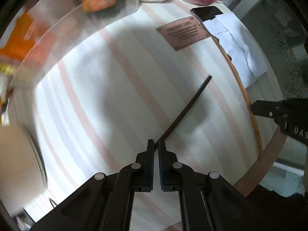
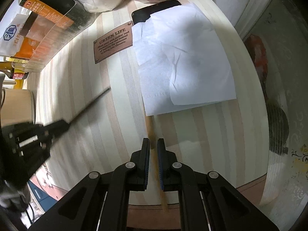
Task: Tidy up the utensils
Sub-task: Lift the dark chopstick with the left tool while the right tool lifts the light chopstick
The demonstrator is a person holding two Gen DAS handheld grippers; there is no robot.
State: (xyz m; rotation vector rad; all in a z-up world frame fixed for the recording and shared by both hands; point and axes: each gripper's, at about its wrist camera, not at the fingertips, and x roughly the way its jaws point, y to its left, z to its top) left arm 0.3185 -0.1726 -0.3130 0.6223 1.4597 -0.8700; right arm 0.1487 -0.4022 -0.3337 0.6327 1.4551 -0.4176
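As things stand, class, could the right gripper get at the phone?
Probably not yet: the right gripper is shut on a light chopstick, and white tissue covers part of the phone.

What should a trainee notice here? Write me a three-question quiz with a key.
1. True or false: the left claw is open and empty.
2. What partly covers the black phone? A. the plaque B. the white tissue C. the red bag
3. Which claw grips the pale chopstick?
Key: 1. False: it is shut on the dark chopstick. 2. B. 3. The right claw.
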